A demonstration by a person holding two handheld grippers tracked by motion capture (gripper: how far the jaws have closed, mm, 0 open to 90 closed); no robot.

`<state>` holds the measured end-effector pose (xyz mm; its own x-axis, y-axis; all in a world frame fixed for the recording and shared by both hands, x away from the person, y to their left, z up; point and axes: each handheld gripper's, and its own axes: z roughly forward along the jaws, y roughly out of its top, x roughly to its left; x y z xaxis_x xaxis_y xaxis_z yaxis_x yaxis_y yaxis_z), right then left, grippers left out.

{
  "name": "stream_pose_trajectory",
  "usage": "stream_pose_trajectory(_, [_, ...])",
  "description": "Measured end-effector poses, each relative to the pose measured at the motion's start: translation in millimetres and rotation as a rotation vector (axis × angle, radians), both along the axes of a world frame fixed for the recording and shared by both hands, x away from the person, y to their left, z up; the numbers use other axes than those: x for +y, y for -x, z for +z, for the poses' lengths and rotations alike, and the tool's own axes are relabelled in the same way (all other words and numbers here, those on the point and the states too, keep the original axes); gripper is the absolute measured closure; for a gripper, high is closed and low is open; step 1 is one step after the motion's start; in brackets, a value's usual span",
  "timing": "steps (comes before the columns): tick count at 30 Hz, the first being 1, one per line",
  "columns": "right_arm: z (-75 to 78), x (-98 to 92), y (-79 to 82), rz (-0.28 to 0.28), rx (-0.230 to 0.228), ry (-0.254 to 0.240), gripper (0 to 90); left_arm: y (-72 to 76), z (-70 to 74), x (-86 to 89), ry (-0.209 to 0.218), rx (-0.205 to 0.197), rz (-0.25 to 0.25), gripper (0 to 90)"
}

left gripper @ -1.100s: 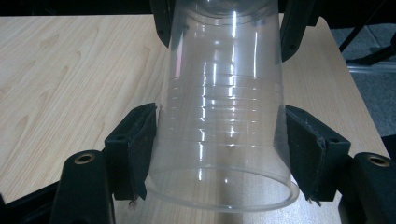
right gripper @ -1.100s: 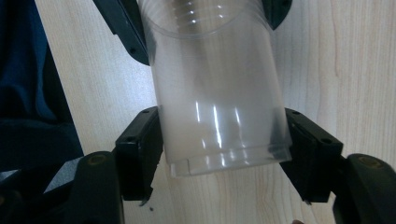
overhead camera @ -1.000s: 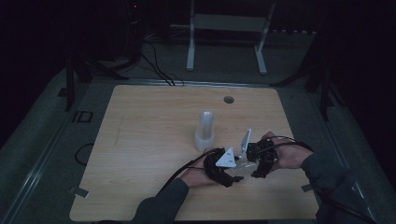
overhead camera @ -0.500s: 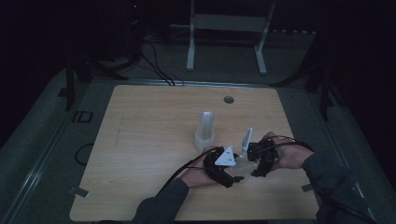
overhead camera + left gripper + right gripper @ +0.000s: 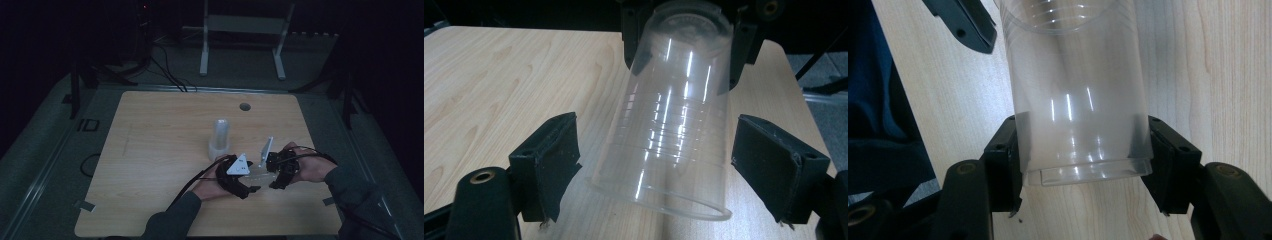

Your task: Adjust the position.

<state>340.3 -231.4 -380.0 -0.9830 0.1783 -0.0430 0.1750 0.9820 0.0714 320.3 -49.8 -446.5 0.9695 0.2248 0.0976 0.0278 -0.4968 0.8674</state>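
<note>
Left to right: my left gripper (image 5: 248, 186) sits near the table's (image 5: 150, 150) front edge, its jaws spread wide on either side of the clear plastic cup (image 5: 674, 115) without touching it — the mouth end lies between my pads (image 5: 549, 160), nothing clamped. The cup hangs tilted on its side just above the wood, base held by my right gripper (image 5: 1083, 170), whose jaws are pressed in on both sides of it. Behind them, toward the table's middle, a stack of cups (image 5: 220, 137) stands upright. I judge one cup is pulled free; the handover or placing is left to do.
</note>
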Motion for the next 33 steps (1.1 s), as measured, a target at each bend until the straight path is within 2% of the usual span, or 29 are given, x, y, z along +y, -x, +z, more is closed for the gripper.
stream_pose_trajectory(6, [-3.0, -5.0, -3.6, -0.045, -0.021, -0.001, 41.5, -0.4, 1.8, 1.5, 0.022, 0.002, 0.012, 19.9])
stream_pose_trajectory(12, [-5.1, -10.7, -5.4, -0.080, -0.039, -0.013, 41.5, -1.4, 2.7, 3.1, 0.025, 0.001, 0.017, 20.6])
stream_pose_trajectory(22, [-12.3, -25.1, -9.6, -0.172, -0.078, -0.046, 41.5, -2.2, 1.6, 4.4, 0.032, -0.001, 0.030, 22.1])
stream_pose_trajectory(24, [-15.0, -27.9, -10.5, -0.208, -0.088, -0.053, 41.5, -2.7, 1.3, 4.8, 0.031, -0.001, 0.034, 22.1])
stream_pose_trajectory(28, [-17.2, -30.3, -11.4, -0.233, -0.101, -0.063, 41.4, -2.8, 0.4, 4.9, 0.032, 0.000, 0.039, 22.2])
stream_pose_trajectory(30, [-18.6, -33.7, -12.2, -0.274, -0.130, -0.083, 41.5, -3.0, -0.1, 5.1, 0.033, 0.004, 0.043, 22.3])
stream_pose_trajectory(33, [-18.8, -36.4, -12.5, -0.311, -0.149, -0.097, 41.5, -3.2, -0.1, 5.2, 0.036, 0.005, 0.045, 22.4])
